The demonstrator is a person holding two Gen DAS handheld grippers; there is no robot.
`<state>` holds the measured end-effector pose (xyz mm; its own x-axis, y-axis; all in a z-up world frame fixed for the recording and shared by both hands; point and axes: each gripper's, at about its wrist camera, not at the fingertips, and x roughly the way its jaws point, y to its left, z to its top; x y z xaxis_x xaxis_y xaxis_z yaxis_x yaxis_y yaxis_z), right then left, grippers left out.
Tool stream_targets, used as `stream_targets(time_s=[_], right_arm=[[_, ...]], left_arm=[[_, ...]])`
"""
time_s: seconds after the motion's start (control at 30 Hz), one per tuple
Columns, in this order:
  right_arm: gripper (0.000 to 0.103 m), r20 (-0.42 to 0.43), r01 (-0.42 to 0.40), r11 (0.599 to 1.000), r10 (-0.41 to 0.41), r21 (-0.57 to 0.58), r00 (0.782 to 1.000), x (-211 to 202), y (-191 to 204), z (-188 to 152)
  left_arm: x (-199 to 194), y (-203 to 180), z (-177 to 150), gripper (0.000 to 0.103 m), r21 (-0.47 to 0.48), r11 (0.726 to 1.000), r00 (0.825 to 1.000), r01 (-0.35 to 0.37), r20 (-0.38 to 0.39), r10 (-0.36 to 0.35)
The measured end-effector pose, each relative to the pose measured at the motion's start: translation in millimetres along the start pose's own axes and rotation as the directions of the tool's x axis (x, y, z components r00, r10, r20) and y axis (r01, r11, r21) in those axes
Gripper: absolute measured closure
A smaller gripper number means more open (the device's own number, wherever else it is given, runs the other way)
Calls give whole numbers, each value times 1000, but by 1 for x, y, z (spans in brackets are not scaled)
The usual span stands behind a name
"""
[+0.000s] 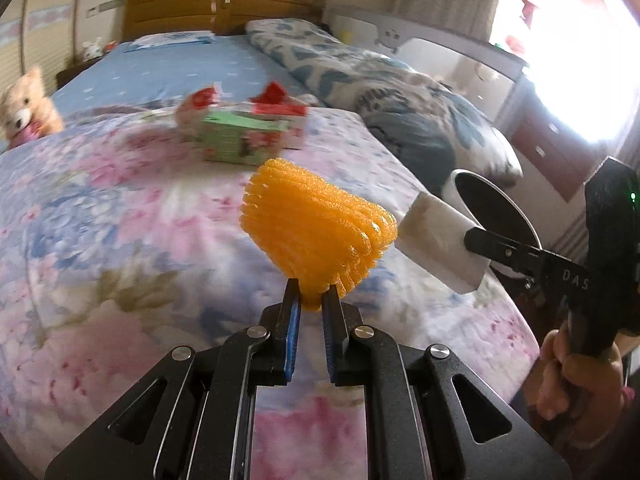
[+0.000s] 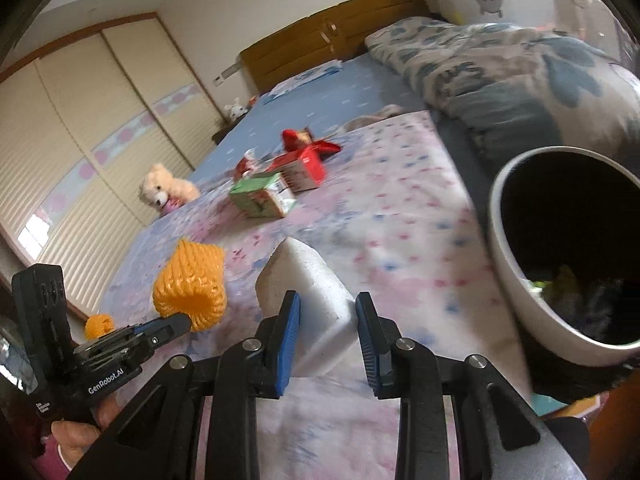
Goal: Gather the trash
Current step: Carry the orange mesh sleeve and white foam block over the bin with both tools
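Orange foam net [image 1: 316, 232], white foam block [image 2: 308, 300], green carton [image 1: 240, 138], red box [image 2: 308, 168]. Pink-and-blue flowered blanket [image 1: 100, 220]; white bin [image 2: 516, 292], dark inside; cream teddy bear [image 2: 164, 190].

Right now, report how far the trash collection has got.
Done: some scraps already lie in the bin. In hand: the left gripper pinches the orange foam net; the right gripper carries the white foam block. Left: the green carton and red wrappers on the bed.

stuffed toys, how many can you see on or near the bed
2: a cream teddy bear at the bed's left edge, and a small white plush farther back by the headboard. Others may be hidden behind the bedding.
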<state>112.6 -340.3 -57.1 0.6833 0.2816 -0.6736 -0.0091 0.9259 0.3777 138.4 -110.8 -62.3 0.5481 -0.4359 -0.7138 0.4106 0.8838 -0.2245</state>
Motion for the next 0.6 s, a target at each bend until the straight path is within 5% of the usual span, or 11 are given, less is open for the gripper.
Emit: stream_targets(time_s=[0.6], right_arm=[[74,109,120,985,-133,123,985,-70,-67,0]], left_arm=[[25,-97,20,93,191,973,991,127,-59,-117]])
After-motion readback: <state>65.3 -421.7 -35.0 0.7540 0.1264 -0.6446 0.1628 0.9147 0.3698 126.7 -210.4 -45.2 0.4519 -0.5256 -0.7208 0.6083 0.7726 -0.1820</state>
